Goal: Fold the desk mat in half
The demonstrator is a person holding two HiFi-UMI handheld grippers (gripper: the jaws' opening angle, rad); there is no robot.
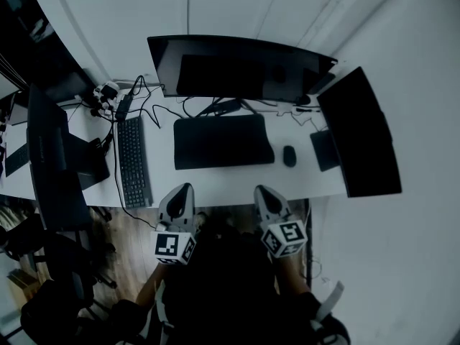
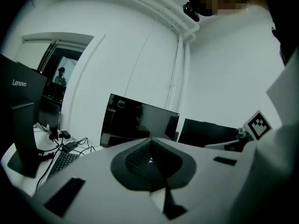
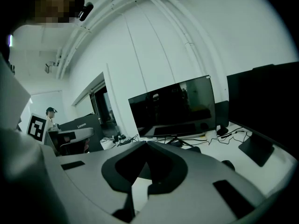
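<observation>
The desk mat point(image 1: 223, 141) is a dark rectangle lying flat on the white desk point(image 1: 215, 185), in front of the curved monitor point(image 1: 241, 69). My left gripper point(image 1: 182, 191) and right gripper point(image 1: 263, 191) hover side by side at the desk's near edge, just short of the mat and apart from it. Both are shut with nothing between their jaws. In the left gripper view the gripper point(image 2: 150, 149) points over the desk toward the monitor point(image 2: 138, 122). The right gripper point(image 3: 147, 154) points the same way in its own view, where only a sliver of the mat point(image 3: 198, 149) shows.
A mouse point(image 1: 289, 156) lies just right of the mat and a keyboard point(image 1: 133, 162) to its left, with cables behind it. A second monitor point(image 1: 359, 131) stands at the right and another screen point(image 1: 50, 157) at the left. A small dark pad point(image 1: 325, 149) lies by the right monitor.
</observation>
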